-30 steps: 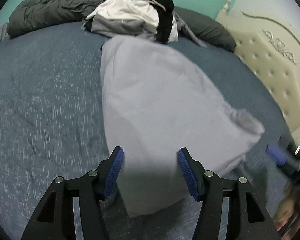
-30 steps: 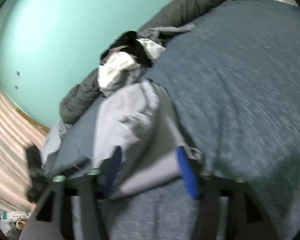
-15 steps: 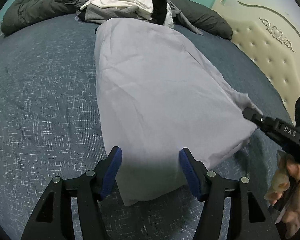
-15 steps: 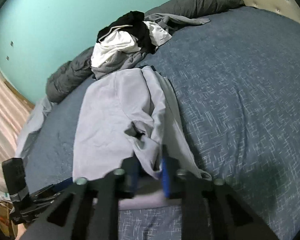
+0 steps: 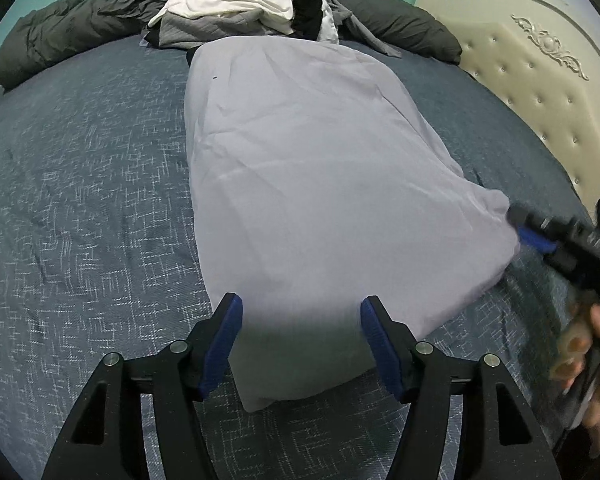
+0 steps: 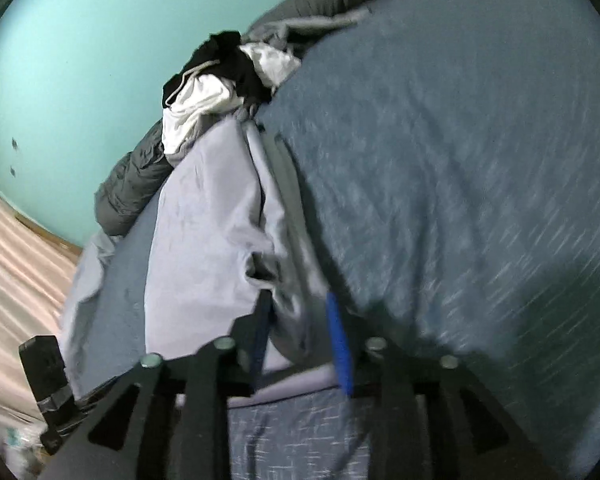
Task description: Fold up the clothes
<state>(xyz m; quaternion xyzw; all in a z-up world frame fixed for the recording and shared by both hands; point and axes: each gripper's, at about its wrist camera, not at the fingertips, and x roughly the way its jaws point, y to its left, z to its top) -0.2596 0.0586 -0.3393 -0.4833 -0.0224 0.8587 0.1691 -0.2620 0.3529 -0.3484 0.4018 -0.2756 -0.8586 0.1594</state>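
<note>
both views look low across the bed (image 5: pixel 80 200), sharing the clothes pile (image 6: pixel 204 96).

1. Your right wrist view is smeared with motion: the bedspread (image 6: pixel 460 160) weave streaks, and the right claw (image 6: pixel 300 336) has soft edges, so you cannot tell whether its blue pads pinch the lavender garment (image 6: pixel 204 240) or merely flank it.
2. In your left wrist view that claw is blurred too, and the frame's right edge cuts off your hand (image 5: pixel 592 360).
3. The garment's near hem is hidden in shadow between the left claw (image 5: pixel 300 336) fingers.
4. The clothes pile (image 5: pixel 244 4) is clipped by the top edge, its separate pieces hard to tell apart.
</note>
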